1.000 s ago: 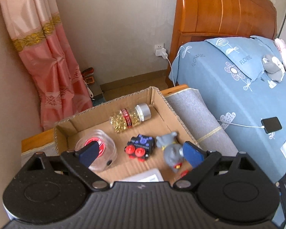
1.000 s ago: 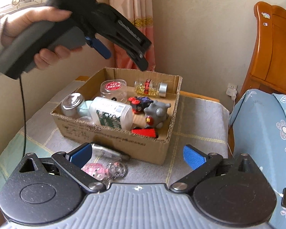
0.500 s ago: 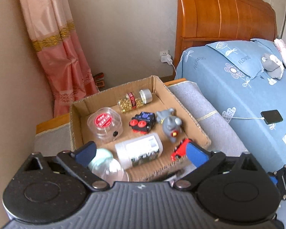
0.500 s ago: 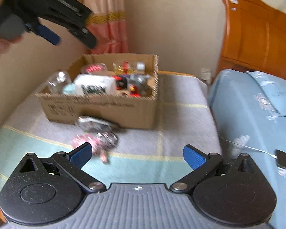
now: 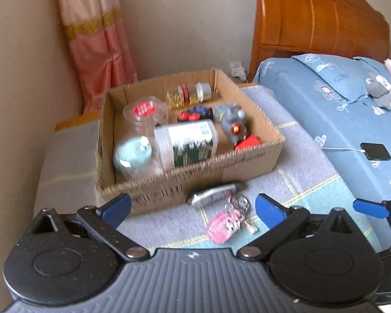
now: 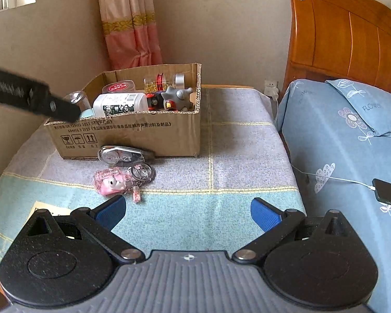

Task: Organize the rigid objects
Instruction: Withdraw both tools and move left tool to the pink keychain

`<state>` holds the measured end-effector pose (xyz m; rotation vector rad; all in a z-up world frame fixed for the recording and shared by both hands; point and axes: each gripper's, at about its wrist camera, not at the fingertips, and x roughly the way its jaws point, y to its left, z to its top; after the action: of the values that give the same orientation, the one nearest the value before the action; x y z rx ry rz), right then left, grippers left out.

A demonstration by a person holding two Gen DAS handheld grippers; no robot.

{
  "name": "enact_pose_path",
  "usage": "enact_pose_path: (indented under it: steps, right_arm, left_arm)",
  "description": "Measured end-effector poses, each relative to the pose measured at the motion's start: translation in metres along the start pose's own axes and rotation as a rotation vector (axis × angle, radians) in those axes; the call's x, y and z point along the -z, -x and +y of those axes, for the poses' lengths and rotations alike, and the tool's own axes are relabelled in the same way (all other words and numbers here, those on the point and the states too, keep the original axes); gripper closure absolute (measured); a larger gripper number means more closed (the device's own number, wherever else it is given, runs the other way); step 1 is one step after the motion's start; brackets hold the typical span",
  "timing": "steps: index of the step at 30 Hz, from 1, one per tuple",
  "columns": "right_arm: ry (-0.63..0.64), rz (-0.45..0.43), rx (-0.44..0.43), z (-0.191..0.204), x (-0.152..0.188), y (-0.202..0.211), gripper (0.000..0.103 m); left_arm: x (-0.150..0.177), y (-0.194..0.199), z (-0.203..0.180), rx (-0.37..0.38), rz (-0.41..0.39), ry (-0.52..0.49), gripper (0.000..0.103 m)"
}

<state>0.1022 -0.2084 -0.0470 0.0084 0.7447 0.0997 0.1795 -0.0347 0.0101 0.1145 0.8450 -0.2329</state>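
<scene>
A cardboard box point(image 6: 133, 133) point(image 5: 247, 161) stands on a cloth-covered table and holds a white bottle point(image 6: 121, 104) point(image 5: 187, 140), a clear tub with a red lid point(image 5: 144, 112), a capsule bottle point(image 5: 187, 95), a toy car point(image 5: 195, 113), a grey figure point(image 6: 176, 97) point(image 5: 232, 122) and a clear jar point(image 5: 134, 154). In front of the box lie a clear tape dispenser point(image 6: 123, 154) point(image 5: 213, 193) and a pink keychain point(image 6: 112, 181) point(image 5: 225, 224). My left gripper point(image 5: 193, 207) is open and empty above the keychain. My right gripper point(image 6: 187, 210) is open and empty, nearer than the keychain.
A bed with a blue sheet point(image 6: 338, 151) lies to the right, with a phone on a cable point(image 6: 388, 189) on it. A wooden headboard point(image 6: 346, 34) and pink curtain point(image 6: 133, 26) stand behind. The left gripper's body point(image 6: 28, 99) crosses the right view's left side.
My left gripper has pulled back from over the box to in front of it, above the keychain. My right gripper has also drawn back and steadied. Both stay open.
</scene>
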Motion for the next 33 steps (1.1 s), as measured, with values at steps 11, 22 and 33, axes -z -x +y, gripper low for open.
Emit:
enact_pose_path:
  steps: [11, 22, 33]
  right_arm:
    - [-0.007, 0.011, -0.025, -0.009, 0.011, -0.011, 0.000]
    - [0.033, 0.039, -0.039, 0.003, 0.012, -0.026, 0.000]
    - [0.004, 0.059, -0.021, -0.006, 0.015, -0.030, 0.000]
  left_arm:
    - [0.036, -0.038, 0.002, -0.026, 0.033, 0.136, 0.002]
    - [0.037, -0.072, -0.012, -0.009, 0.069, 0.118, 0.002]
    - [0.051, -0.079, 0.013, -0.034, 0.103, 0.176, 0.002]
